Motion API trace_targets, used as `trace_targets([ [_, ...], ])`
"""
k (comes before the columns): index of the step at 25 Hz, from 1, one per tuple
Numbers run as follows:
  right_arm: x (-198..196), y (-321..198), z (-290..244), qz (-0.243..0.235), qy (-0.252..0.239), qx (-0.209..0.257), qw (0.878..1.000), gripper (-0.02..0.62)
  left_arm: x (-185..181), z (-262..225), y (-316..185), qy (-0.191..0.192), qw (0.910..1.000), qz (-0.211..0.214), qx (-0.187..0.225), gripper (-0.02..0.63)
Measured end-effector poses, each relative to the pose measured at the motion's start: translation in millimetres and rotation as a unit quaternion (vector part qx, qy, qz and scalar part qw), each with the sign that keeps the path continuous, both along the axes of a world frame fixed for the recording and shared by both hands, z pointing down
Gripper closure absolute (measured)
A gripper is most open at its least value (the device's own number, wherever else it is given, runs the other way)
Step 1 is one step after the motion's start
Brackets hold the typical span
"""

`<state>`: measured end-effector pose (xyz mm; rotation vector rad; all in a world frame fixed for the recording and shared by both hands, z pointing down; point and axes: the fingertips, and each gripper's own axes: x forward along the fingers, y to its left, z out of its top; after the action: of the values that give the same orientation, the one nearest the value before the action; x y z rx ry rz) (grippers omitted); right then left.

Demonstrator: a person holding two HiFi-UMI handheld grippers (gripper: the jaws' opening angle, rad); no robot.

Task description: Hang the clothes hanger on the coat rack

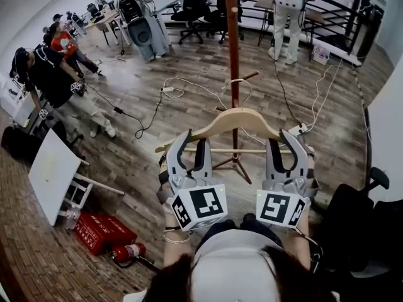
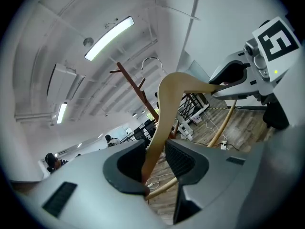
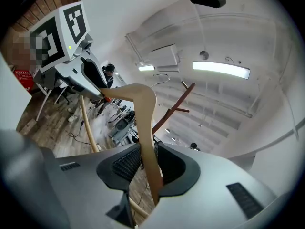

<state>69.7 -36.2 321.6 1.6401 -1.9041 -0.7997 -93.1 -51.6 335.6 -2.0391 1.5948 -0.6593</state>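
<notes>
- The floor (image 1: 141, 90) is dark wood planks, with a strip of brick pattern (image 1: 25, 231) along the far left.
- On the left a white board (image 1: 53, 172) leans on a small white frame. Beside it lie a red case (image 1: 101, 230) and a red fire extinguisher (image 1: 129, 251).
- Further back on the left, a person in black (image 1: 47, 74) crouches on the planks, and white cables (image 1: 189, 83) loop across the floor.
- My left gripper (image 1: 191, 145) is clamped on the left arm of the wooden clothes hanger (image 1: 242, 118), which passes between the pads.
- The hanger is held level in the air, right in front of the brown coat rack (image 1: 233, 43). Its wire hook (image 1: 237, 82) is by the pole, and I can't tell whether it touches a peg.
- My right gripper (image 1: 284, 145) is closed on the hanger's right arm in the same way.
- Office chairs (image 1: 195, 11) stand at the back and a black railing (image 1: 340, 5) runs at the far right.
- The only markings I can make out are the black-and-white squares on the marker cubes (image 1: 200, 205).
</notes>
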Motion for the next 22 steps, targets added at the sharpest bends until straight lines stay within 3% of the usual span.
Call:
trace_targets([
  [12,-19.7,1.8,8.6,0.019,0.005,-0.002,1.0,0.472,-18.8,10.8,-4.6,0.005,0.9998,0.02,-0.005,0.469],
  [22,-7.8,-29.2,5.8,0.022,0.005,0.003,1.0,0.472,-5.8,1.7,-35.4,0.016,0.9997,0.021,0.0,0.469],
])
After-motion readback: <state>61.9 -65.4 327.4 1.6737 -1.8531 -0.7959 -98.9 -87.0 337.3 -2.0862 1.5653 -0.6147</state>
